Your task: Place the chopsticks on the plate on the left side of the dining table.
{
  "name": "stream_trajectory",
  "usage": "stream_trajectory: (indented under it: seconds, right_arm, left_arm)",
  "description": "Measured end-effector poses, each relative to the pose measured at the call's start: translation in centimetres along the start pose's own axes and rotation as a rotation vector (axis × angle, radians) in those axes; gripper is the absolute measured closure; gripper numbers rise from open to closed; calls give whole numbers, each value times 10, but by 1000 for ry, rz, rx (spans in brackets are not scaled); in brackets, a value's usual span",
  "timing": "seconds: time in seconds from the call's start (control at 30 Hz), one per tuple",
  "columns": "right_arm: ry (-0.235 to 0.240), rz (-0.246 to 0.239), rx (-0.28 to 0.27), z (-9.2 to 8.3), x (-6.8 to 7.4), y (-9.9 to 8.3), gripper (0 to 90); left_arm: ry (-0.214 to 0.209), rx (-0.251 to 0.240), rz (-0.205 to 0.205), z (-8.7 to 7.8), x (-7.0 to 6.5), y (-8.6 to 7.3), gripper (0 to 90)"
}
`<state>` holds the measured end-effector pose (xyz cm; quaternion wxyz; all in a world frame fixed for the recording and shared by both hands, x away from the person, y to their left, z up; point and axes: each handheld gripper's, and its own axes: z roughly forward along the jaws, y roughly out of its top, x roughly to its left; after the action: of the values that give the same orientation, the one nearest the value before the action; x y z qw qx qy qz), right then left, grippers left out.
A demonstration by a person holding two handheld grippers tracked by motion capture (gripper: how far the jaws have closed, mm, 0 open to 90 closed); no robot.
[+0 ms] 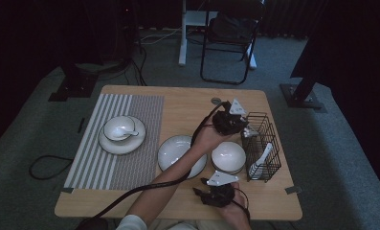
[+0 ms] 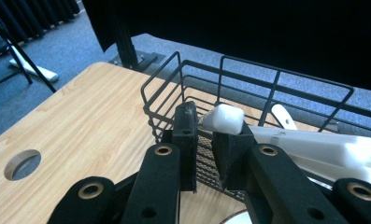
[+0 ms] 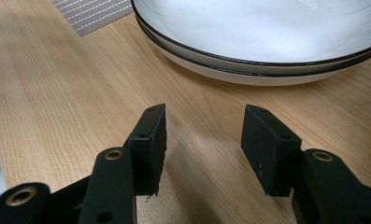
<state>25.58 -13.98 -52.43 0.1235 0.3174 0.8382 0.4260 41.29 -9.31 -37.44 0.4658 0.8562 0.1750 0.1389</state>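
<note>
Nearest the high camera, the right gripper (image 1: 215, 194) rests near the table's front edge in the person's right hand, its jaws spread with only bare wood between them. Just ahead of those jaws, in the right gripper view, stands a wide white plate (image 3: 267, 32) with a thin dark rim, apparently stacked on a second one; a corner of the striped placemat (image 3: 92, 11) lies beyond it to the left.

Further out, the person's left forearm crosses above that plate (image 1: 178, 151) to the left gripper (image 1: 235, 122), held at the near corner of a black wire basket (image 1: 264, 141). Its jaws are drawn close together, with the white handle tip of a ceramic spoon (image 2: 225, 116) at their tips; whether the pads actually press on it cannot be told. The spoon's handle runs off to the right along the basket's rim. Inside the basket another white spoon (image 1: 265, 155) leans on the wire. A white bowl (image 1: 228, 157) sits just beside the left gripper, between the plate and the basket.

Well to the left, on the placemat, a small bowl (image 1: 119, 128) holding a spoon stands on a saucer (image 1: 123, 143).

No writing or labels can be read anywhere.

The light wooden table (image 1: 187, 103) has a round hole (image 2: 22, 164) near the left gripper. It stands on grey carpet; past it are a dark folding chair (image 1: 228, 40), cables and black curtains.
</note>
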Motion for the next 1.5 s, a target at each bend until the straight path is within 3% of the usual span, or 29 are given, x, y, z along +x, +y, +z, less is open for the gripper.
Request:
stream_trajectory:
  seconds: [0.6, 0.83, 1.5]
  right_arm:
    - [3, -3, -1, 0, 0, 0, 499]
    - [4, -2, -1, 0, 0, 0, 499]
    - [6, -1, 2, 0, 0, 0, 499]
  left_arm:
    - [9, 37, -7, 15, 2, 1, 797]
    - [19, 33, 3, 15, 0, 1, 838]
    - [4, -25, -23, -6, 8, 4, 844]
